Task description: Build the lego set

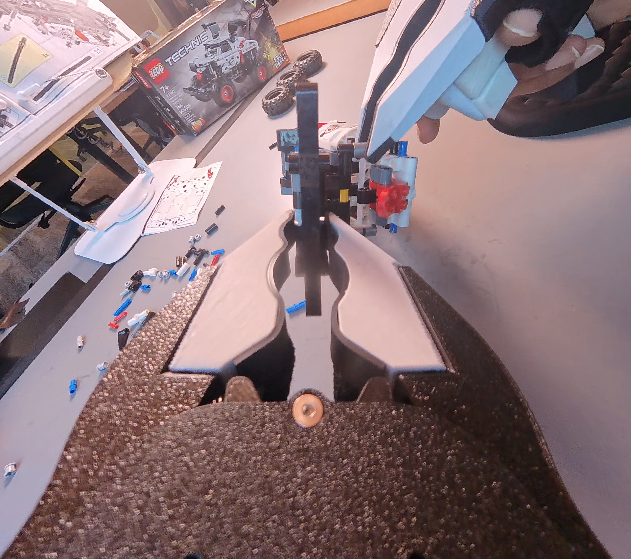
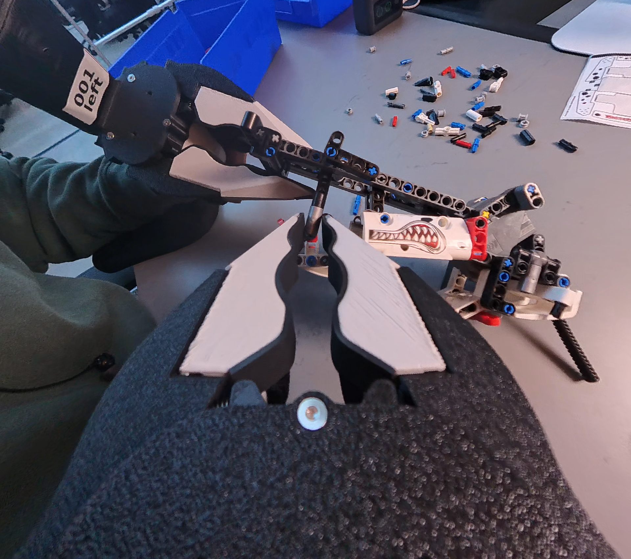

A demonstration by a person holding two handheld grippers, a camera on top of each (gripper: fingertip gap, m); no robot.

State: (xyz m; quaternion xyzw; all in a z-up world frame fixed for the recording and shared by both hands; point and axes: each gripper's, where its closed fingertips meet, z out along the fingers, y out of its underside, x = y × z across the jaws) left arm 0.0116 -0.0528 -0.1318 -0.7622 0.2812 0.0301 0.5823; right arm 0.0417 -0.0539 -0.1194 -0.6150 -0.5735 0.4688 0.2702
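Left wrist view, surroundings: your printed cardboard set box (image 1: 211, 64) stands behind the half-built black-and-white truck chassis (image 1: 345, 180); three black rubber tyres (image 1: 290, 81) lie just beside the box.
Left gripper (image 1: 309, 221): you clamp the chassis's long black beam (image 1: 308, 174).
Right wrist view, containers: blue plastic bins (image 2: 239, 30) behind the chassis hold clear bags.
Right gripper (image 2: 313, 218): your jaws pinch a black pin (image 2: 316, 204) hanging under the beam.

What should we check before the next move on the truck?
1. Left gripper jaws shut on the black beam frame: ok.
2. Right gripper jaws shut on the small black connector under the frame: ok.
3. Truck body resting on the table: ok.
4. Connector fully seated: cannot tell.
5. Spare pins nearby: ok.
6. Instruction booklet open on its stand: ok.
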